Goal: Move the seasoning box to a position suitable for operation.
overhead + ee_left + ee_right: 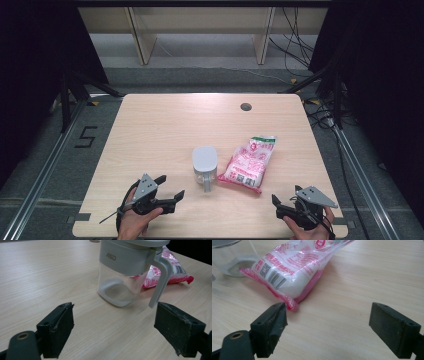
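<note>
The grey lid band of the clear jar [126,270], just ahead of the left gripper's fingers [58,327], carries the raised letters "ASD". The pink-and-white bag [292,270] beyond the right gripper's fingers [272,325] bears a barcode, a QR code and small red print too blurred to read. A black "5" [87,136] marks the floor.

The jar [205,166] and pink bag [248,162] sit close together at frame centre, leaving scant passage between; the surface [160,130] elsewhere lies bare.
</note>
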{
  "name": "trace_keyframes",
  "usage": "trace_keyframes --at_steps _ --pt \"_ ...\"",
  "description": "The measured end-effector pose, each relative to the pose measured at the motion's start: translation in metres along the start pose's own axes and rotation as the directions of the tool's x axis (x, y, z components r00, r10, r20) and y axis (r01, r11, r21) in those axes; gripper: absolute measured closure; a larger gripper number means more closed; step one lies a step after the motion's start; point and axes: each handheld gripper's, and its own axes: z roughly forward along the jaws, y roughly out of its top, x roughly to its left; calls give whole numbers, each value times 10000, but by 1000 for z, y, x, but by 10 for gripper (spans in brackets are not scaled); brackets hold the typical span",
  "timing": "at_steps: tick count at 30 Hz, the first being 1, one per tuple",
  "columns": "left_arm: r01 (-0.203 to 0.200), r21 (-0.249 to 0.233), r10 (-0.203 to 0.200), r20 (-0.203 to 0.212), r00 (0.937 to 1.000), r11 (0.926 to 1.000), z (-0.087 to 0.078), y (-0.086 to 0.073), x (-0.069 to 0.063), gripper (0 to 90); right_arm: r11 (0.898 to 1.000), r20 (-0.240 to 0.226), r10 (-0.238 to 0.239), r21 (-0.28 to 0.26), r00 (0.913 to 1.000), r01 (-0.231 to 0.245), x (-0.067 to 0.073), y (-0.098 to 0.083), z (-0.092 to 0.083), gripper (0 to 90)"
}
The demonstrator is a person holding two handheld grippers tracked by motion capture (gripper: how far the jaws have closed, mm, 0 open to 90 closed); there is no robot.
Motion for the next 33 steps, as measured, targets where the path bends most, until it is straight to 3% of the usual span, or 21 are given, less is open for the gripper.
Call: trace_keyframes --at_steps 3,4,5,7,8,9,10,11,12,14,15,18,19,20,22,23,25,30,33 --pt "-139 138 138 100 9999 9998 0 1 0 155 9999 60 21 101 10000 -22 -1 -1 0 181" --pt "-37 63 36 133 9999 10000 2 0 -1 157 9987 154 392 323 9991 -397 3 -1 -2 187" --pt "-55 69 54 191 9998 10000 2 0 -1 158 9998 175 -195 103 9997 193 -1 -1 1 188" --pt "-2 42 1 188 9998 10000 2 -1 -3 159 9995 172 -305 122 9994 303 0 -1 1 197" --pt "-11 11 11 256 9997 10000 2 -1 -4 158 9994 147 -336 91 9993 335 0 -1 1 200" --pt "43 60 -44 174 9998 10000 0 -1 -5 160 9998 144 39 168 9999 -41 3 -1 -1 200" --pt "-232 -20 233 339 9992 9997 0 -1 -3 161 9996 90 -266 97 9996 265 1 0 0 199" --pt "39 -71 -36 316 9995 10000 0 -2 -5 162 9996 23 -280 -2 9996 280 1 0 0 199" --pt "-183 31 182 250 9995 9998 -1 -1 -4 164 9996 -50 -259 56 9997 259 1 1 0 199" --pt "-168 14 168 283 9995 9999 -1 -1 -4 166 9997 -57 -236 86 9997 237 2 1 0 199" --pt "163 -142 -156 445 9989 9998 -1 -1 -6 169 9997 -79 -216 105 9997 217 2 2 0 199" --pt "35 41 -37 534 9986 10000 -1 -1 -8 188 9997 -82 -221 82 9997 222 2 2 0 199" --pt "119 104 -125 604 9981 9999 -1 0 -9 196 9995 -15 225 233 9997 -224 6 2 -2 199" --pt "-95 249 78 673 9977 9996 -1 1 -8 205 9997 -89 -242 46 9997 243 2 2 0 199" --pt "432 76 -438 898 9950 9990 0 0 -11 232 9998 -19 -191 7 9998 191 2 1 0 199" --pt "365 35 -367 1063 9937 9993 2 1 -11 246 9997 44 -259 1 9997 259 2 2 1 199" --pt "64 119 -76 1000 9950 9999 3 2 -13 254 9990 6 -429 -108 9991 429 1 2 0 199" --pt "-44 95 29 1472 9891 9999 11 6 -22 287 9996 1 -253 -92 9997 253 -1 3 -1 200" --pt "-212 256 172 1474 9889 9994 19 10 -28 333 9991 3 -341 -265 9994 341 -3 3 0 200"
